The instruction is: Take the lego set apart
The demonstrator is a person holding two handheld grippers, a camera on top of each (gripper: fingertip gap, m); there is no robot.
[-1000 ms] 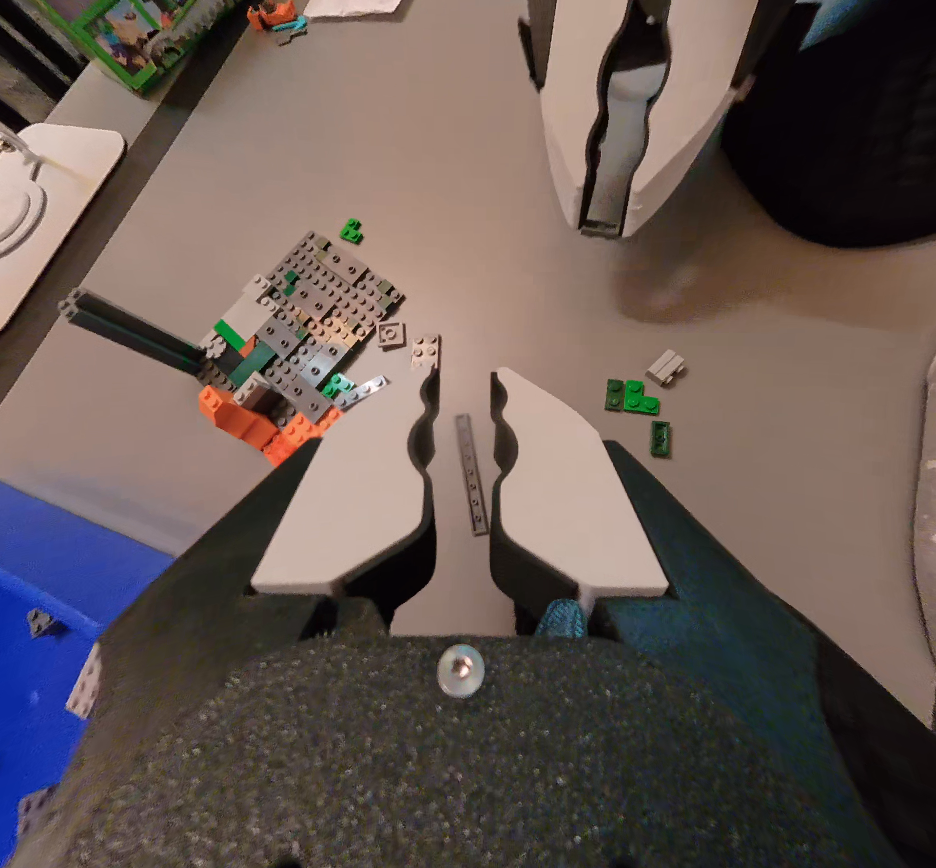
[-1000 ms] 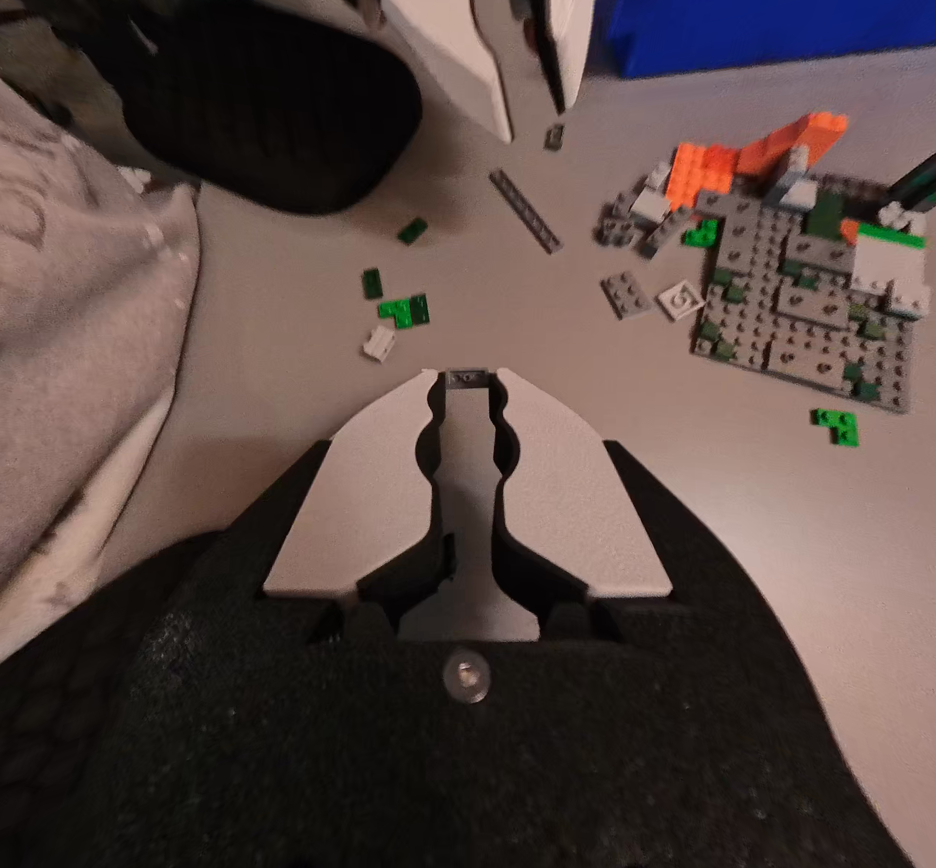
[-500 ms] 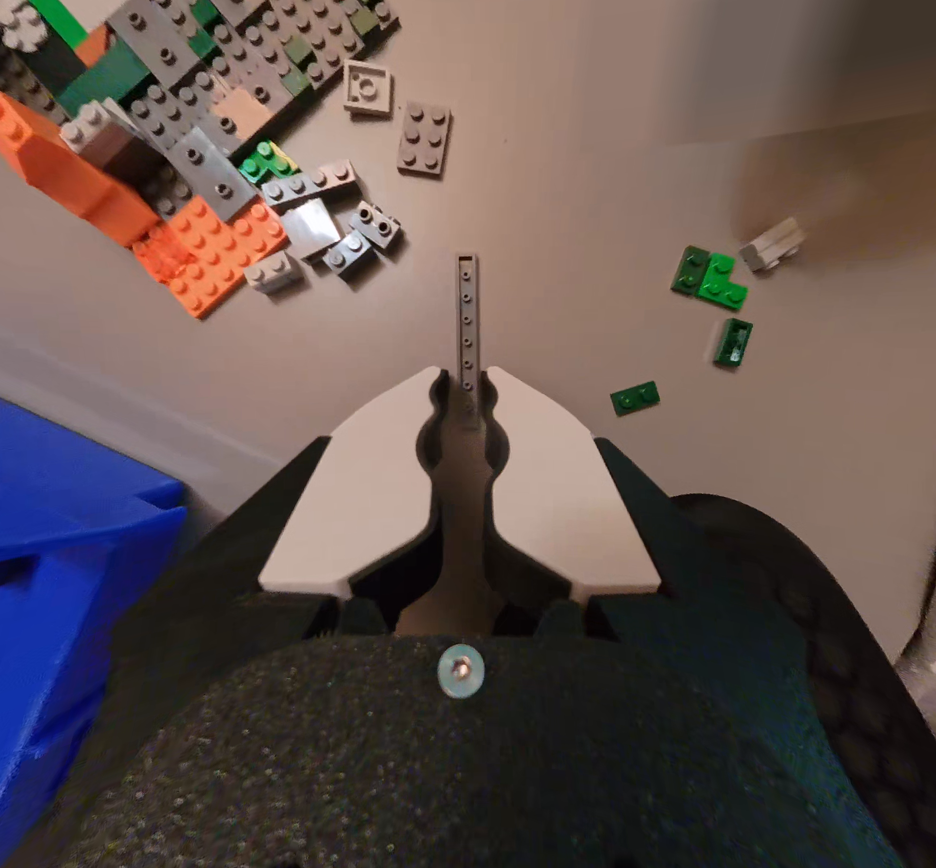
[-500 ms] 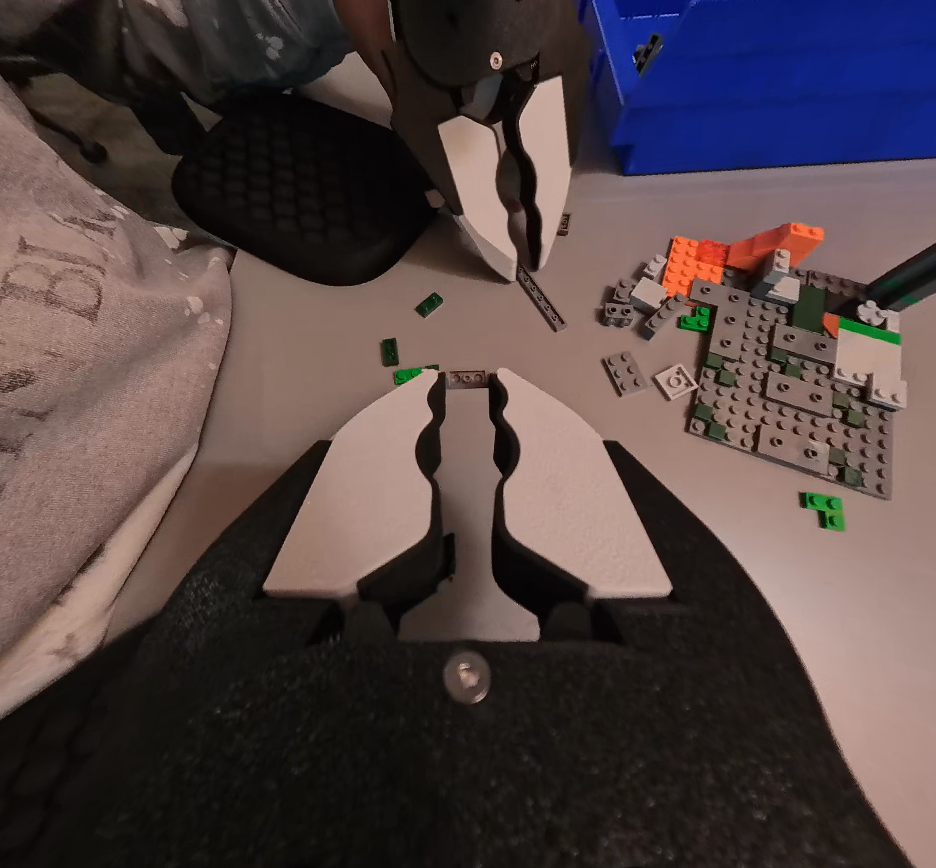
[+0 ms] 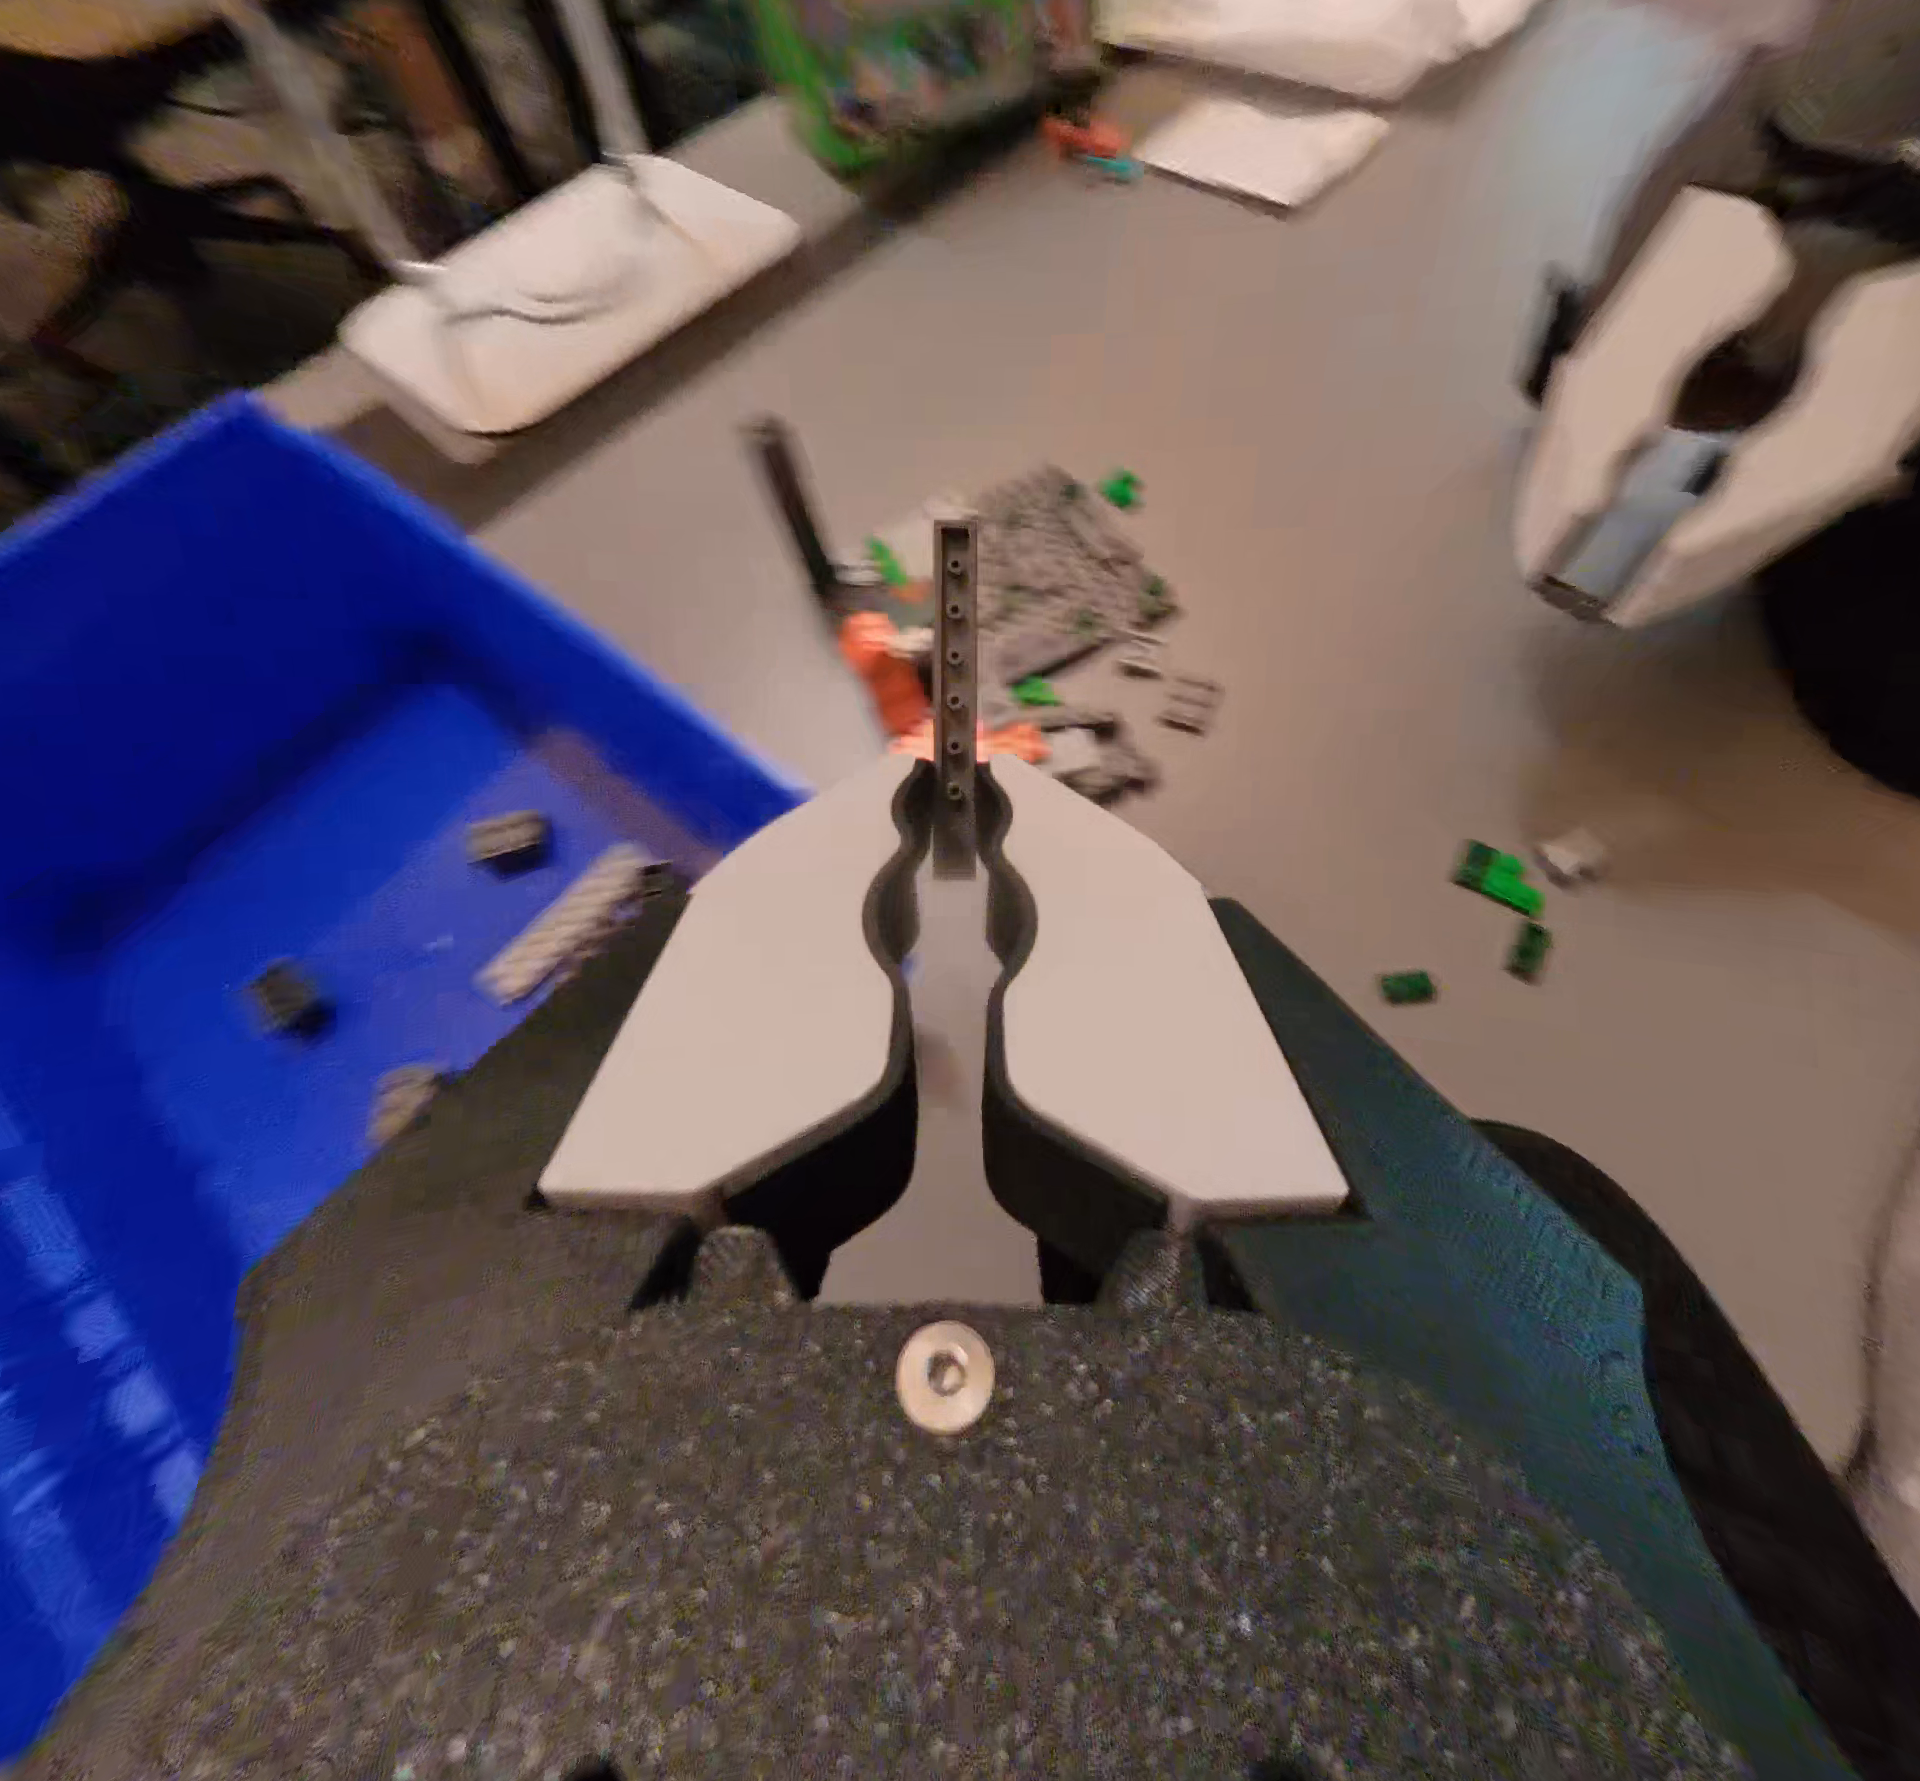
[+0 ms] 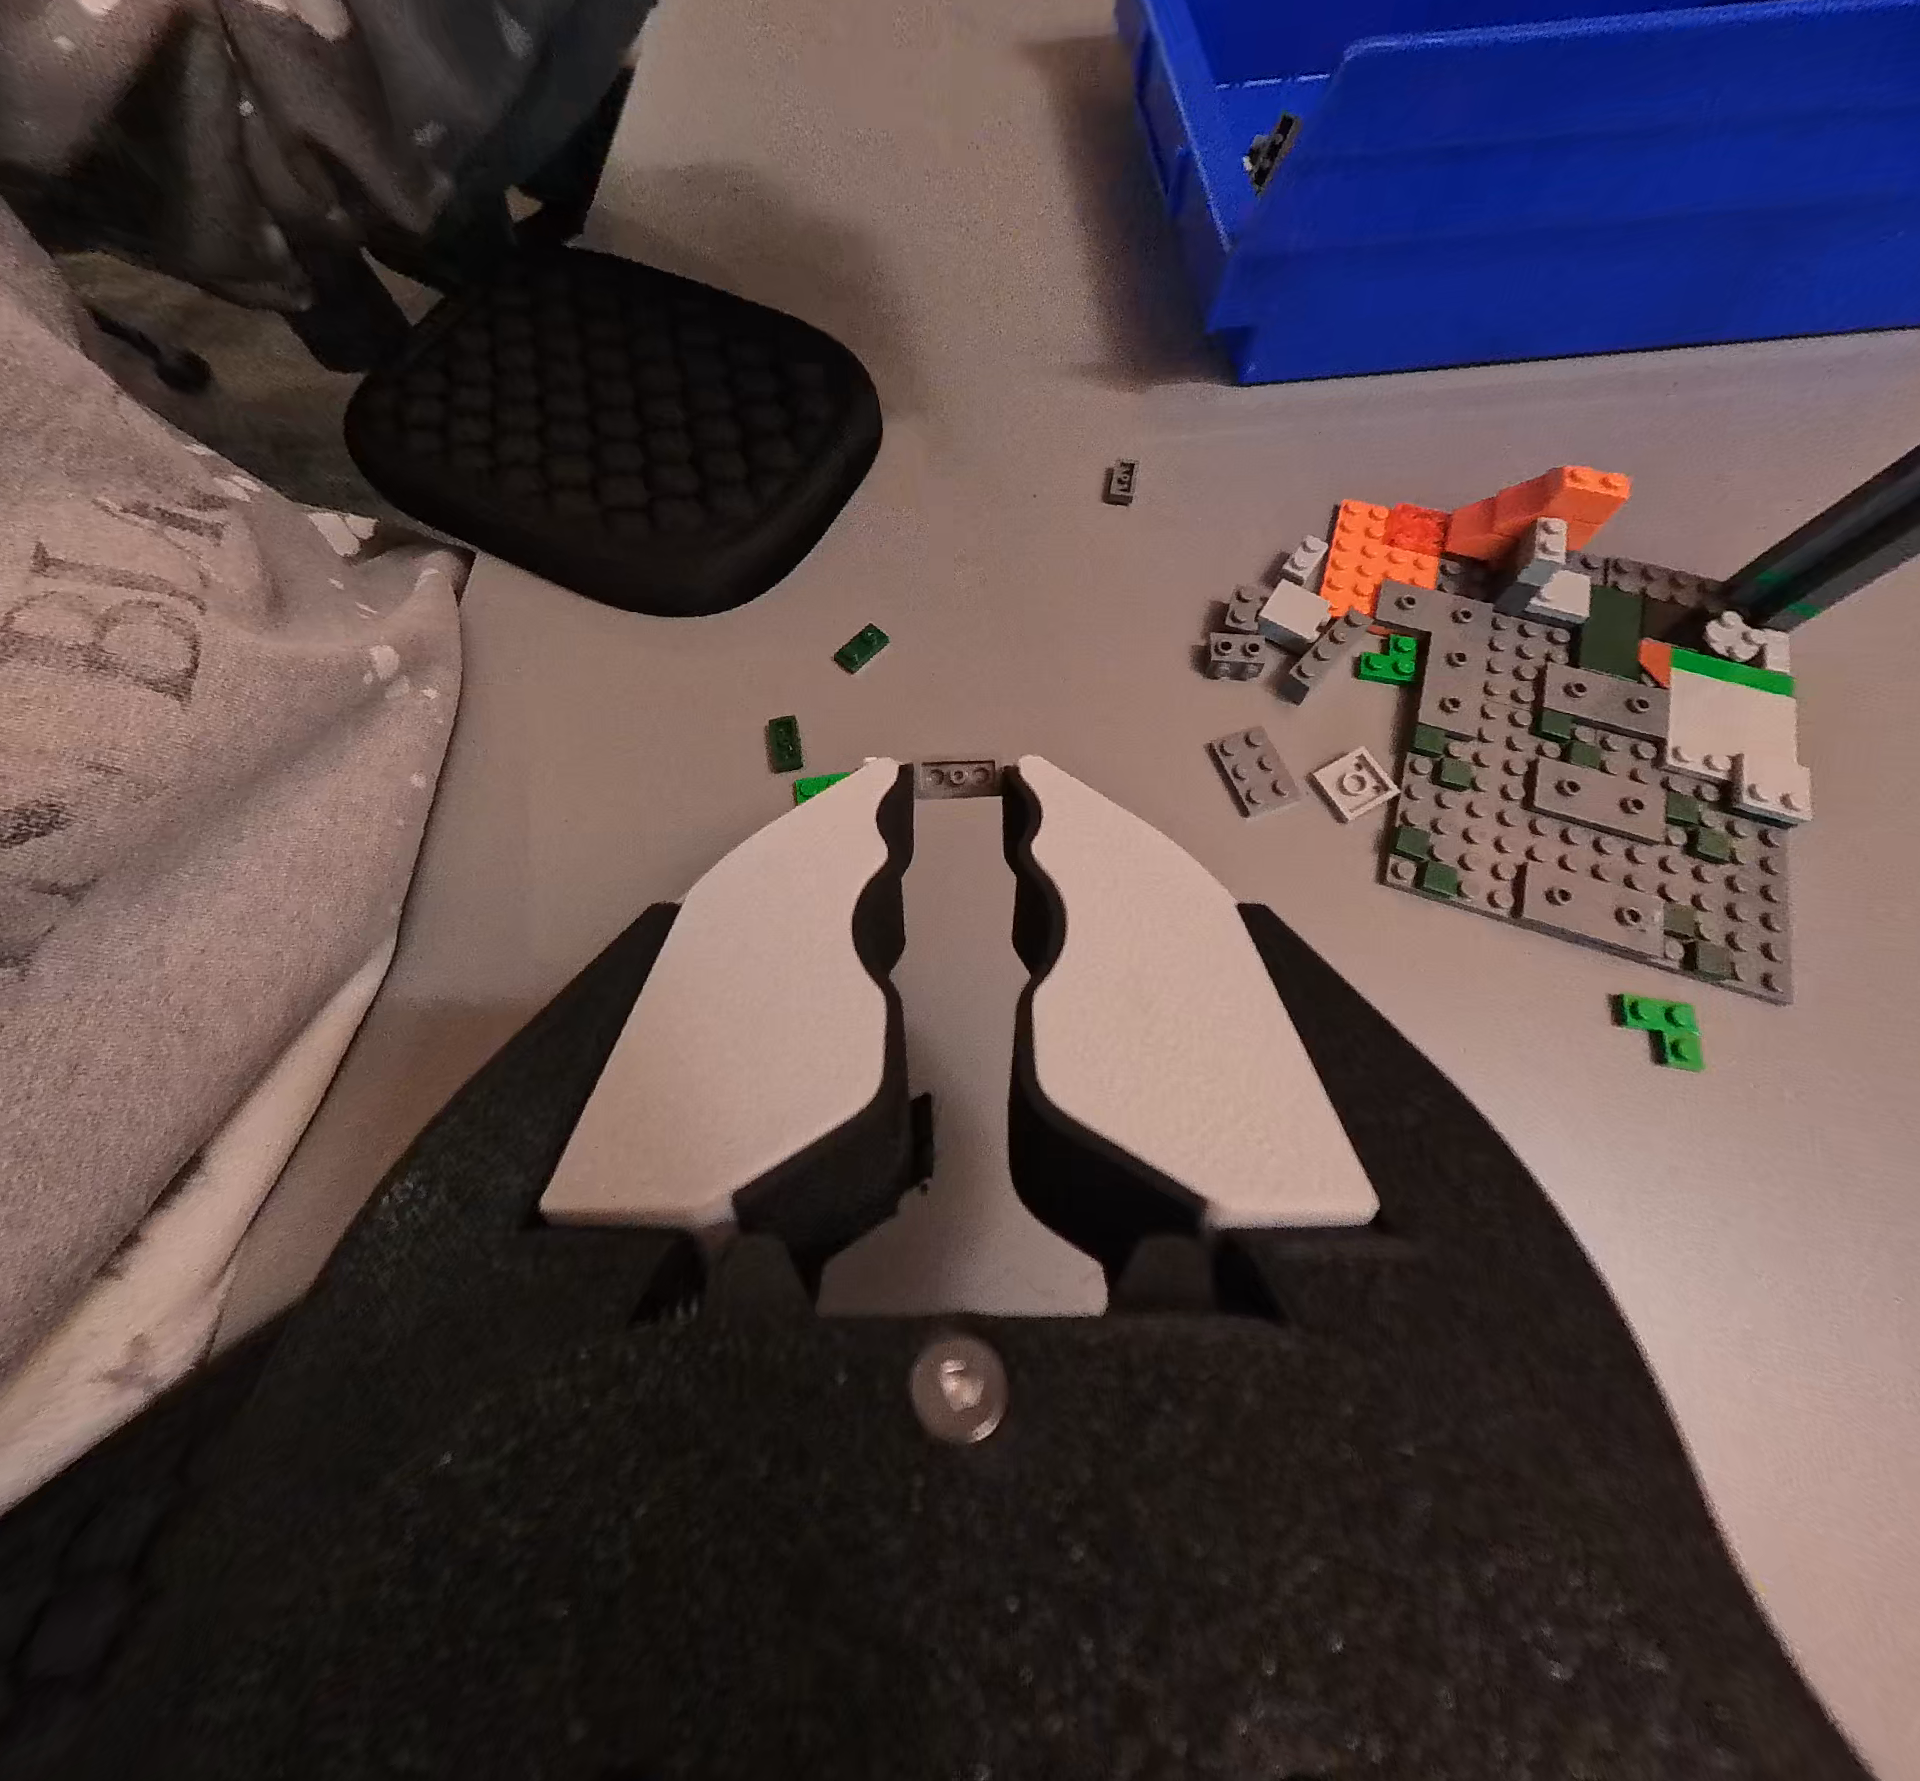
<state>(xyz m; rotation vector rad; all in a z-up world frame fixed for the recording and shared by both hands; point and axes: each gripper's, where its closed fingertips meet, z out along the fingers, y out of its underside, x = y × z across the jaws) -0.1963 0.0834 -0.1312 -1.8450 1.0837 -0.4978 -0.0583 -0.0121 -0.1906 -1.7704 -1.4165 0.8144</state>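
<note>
My left gripper (image 5: pixel 956 775) was clamped on a long dark grey strip (image 5: pixel 956 651), which stuck straight out toward twelve o'clock. My right gripper (image 6: pixel 958 781) pinched a small grey plate (image 6: pixel 958 779) between its tips. From the right gripper, the lego set (image 6: pixel 1590 775) lay on the grey table (image 6: pixel 1039 329) at about two o'clock, well apart, with loose grey and green pieces near it. The blue bin (image 6: pixel 1558 204) stood at one o'clock, further away.

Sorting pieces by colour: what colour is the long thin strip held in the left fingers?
Dark grey strip, clearest in the left wrist view.
</note>
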